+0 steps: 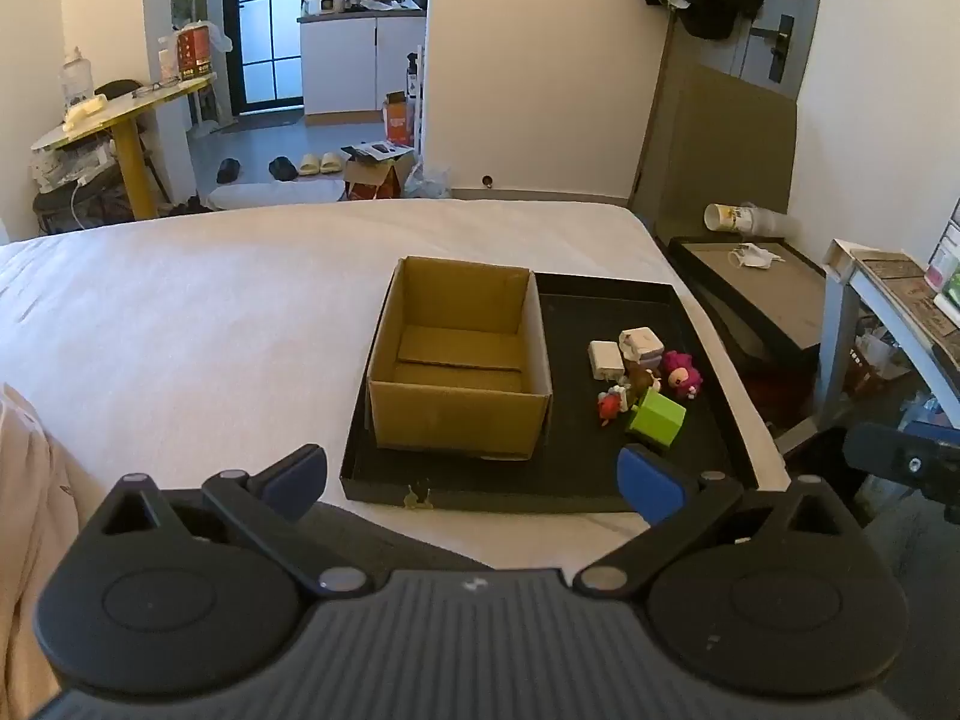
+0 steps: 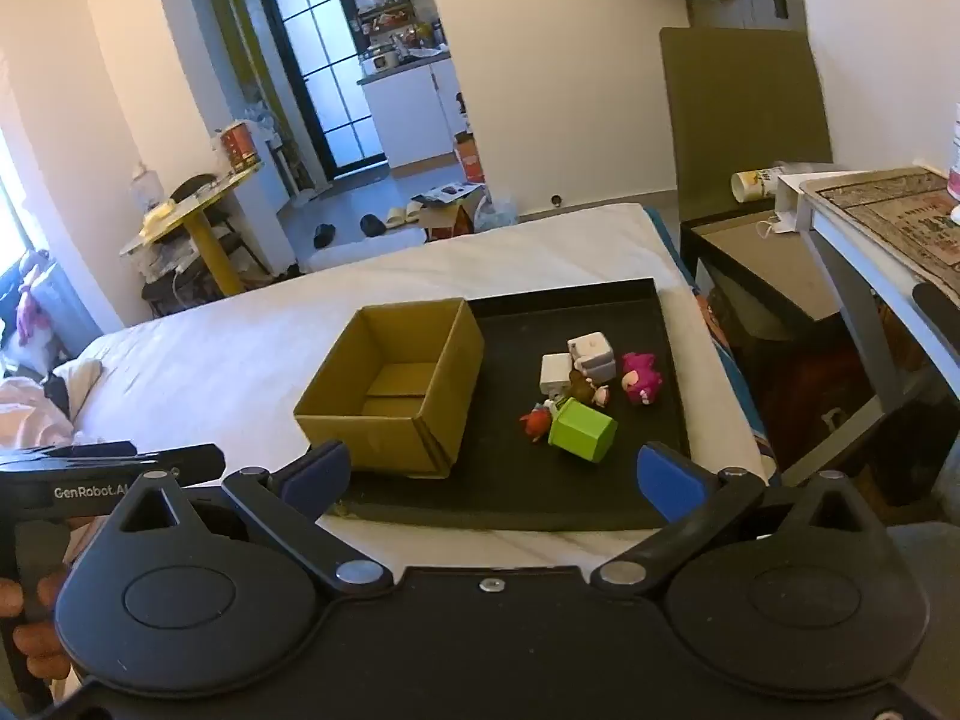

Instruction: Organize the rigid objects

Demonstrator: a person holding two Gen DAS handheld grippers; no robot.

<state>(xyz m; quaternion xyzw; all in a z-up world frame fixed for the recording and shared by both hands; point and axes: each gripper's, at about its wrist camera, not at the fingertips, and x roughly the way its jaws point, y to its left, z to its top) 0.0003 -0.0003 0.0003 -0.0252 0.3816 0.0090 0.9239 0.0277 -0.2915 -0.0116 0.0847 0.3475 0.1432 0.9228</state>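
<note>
An empty cardboard box (image 1: 459, 360) (image 2: 390, 387) stands at the left of a black tray (image 1: 600, 474) (image 2: 516, 498) on a white bed. To its right lies a cluster of small toys: a green block (image 1: 657, 419) (image 2: 582, 431), two white boxes (image 1: 606, 357) (image 2: 591, 351), a pink plush figure (image 1: 681, 373) (image 2: 641, 378), a red figure (image 1: 609, 405) (image 2: 536, 422) and a brown figure (image 1: 641, 378) (image 2: 581, 387). My left gripper (image 1: 474, 483) is open, held short of the tray's near edge. My right gripper (image 2: 495, 480) is open too, above the tray's front rim. Nothing is between either pair of fingers.
A tiny olive figure (image 1: 420, 495) sits at the tray's front edge. A dark low table (image 1: 762, 294) (image 2: 774, 276) and a white shelf (image 2: 870, 222) stand right of the bed. A person's hand (image 2: 30, 618) holds the left gripper's handle at the lower left.
</note>
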